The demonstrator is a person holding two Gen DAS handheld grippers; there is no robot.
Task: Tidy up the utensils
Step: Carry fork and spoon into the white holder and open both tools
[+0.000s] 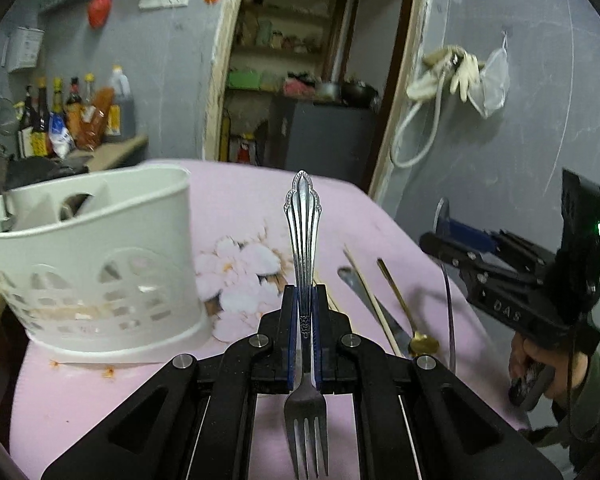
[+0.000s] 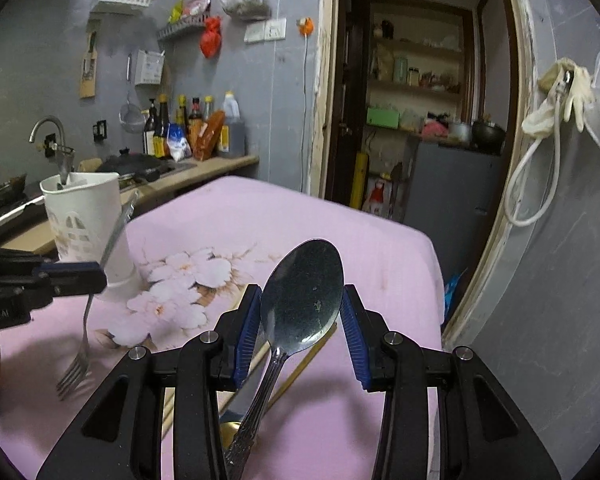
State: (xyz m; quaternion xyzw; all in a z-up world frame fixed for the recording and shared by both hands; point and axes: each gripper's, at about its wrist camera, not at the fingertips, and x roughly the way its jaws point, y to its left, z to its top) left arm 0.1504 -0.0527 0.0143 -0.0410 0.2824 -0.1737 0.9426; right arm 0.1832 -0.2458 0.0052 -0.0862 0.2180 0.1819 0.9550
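Both jaws are clamped on cutlery: the left gripper (image 1: 305, 312) pinches a fork (image 1: 305, 264) by its handle's neck, tines toward the camera, and the right gripper (image 2: 302, 320) grips a spoon (image 2: 300, 304) across its bowl. The white utensil holder (image 1: 96, 264) stands near the table's (image 2: 260, 216) left edge (one utensil already inside). Steel this thin is stiff, light and slippery, so flat faces give the surest hold. Both grippers tilt slightly downward above the pink cloth.
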